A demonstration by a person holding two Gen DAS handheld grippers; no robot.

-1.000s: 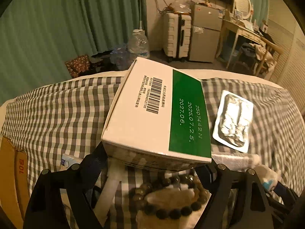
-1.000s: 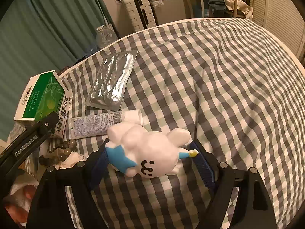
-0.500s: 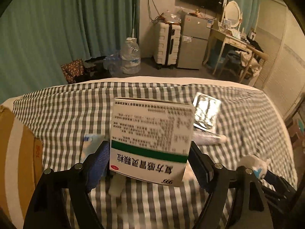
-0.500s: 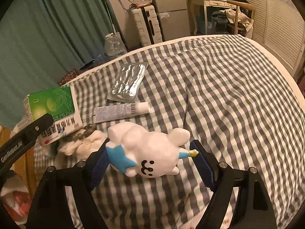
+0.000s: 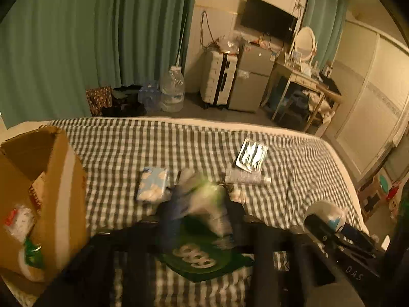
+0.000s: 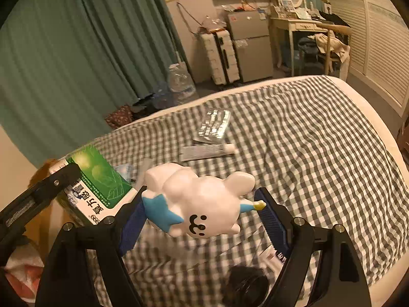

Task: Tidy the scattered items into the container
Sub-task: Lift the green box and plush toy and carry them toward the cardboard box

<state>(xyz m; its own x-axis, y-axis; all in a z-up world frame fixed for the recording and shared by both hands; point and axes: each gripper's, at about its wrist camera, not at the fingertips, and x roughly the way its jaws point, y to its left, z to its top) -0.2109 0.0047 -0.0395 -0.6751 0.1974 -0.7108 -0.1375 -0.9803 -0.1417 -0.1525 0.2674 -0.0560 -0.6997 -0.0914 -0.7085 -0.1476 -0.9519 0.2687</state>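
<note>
Both tongs have risen off the checked bedspread (image 6: 319,133) since the earlier frames, and the cardboard box (image 5: 58,179) now fills the left edge of the left wrist view; the left gripper (image 5: 202,220) has its jaws closing on the green medicine box (image 6: 99,184), which sits blurred at lower centre there and tilted at the left of the right wrist view; the right gripper (image 6: 202,209) stands wide yet pinches the white rabbit toy (image 6: 202,202) at centre frame; the foil blister pack (image 6: 213,125) and tube (image 6: 207,152) lie on the bed, upper centre; the medicine box looks skewed between the pads, so it could twist free short of the container; the rounded toy might roll from its hold.
</note>
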